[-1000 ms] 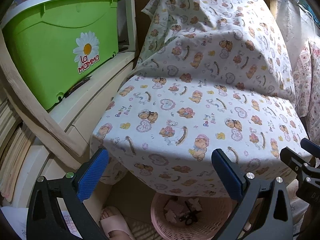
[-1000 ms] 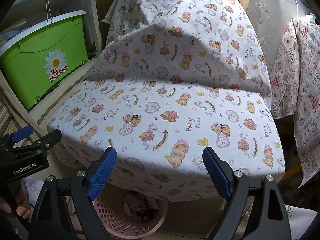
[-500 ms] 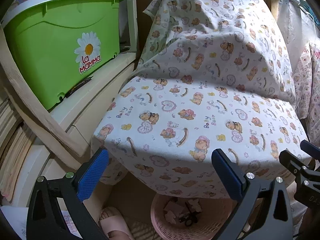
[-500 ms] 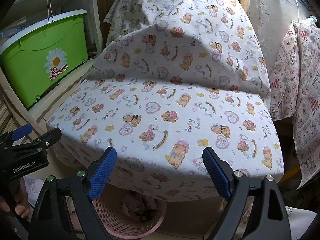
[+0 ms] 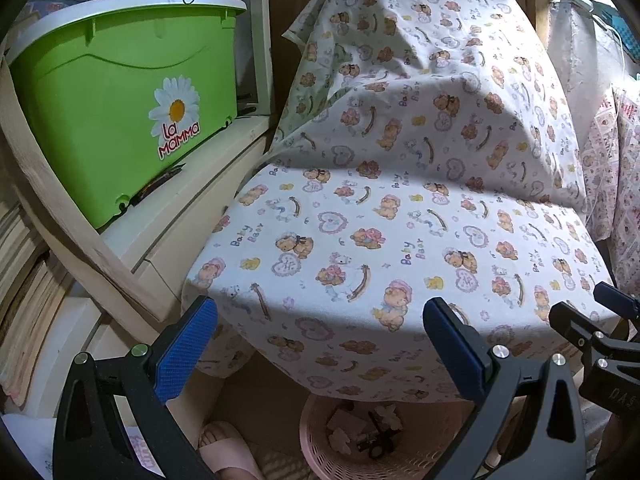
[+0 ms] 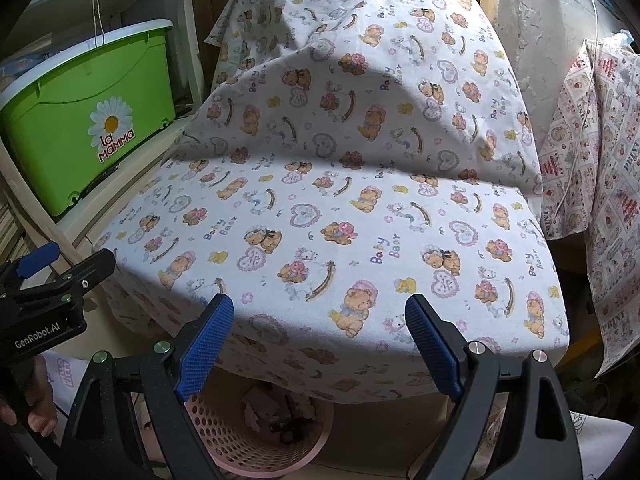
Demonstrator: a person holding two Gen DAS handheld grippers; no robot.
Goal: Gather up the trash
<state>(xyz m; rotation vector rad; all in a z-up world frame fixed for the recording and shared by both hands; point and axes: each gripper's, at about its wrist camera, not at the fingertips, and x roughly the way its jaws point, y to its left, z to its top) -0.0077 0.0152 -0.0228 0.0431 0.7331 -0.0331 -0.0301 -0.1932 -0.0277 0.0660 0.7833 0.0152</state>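
Cramped storage corner, bear-print cloth (image 5: 400,220) draped over table. Left wrist view: green bin (image 5: 120,120) on wooden shelf (image 5: 192,184) at left; left gripper (image 5: 320,344) gaping wide, nothing between blue pads; pink basket (image 5: 320,452) on floor under cloth edge, paper scraps and dark bits of trash (image 5: 368,430) inside; sandalled foot (image 5: 224,448) beside basket.

Right wrist view: right gripper (image 6: 320,344) spread wide, empty, at cloth's near edge; basket (image 6: 240,444) below, trash (image 6: 280,412) inside; left gripper (image 6: 52,276) at left edge.
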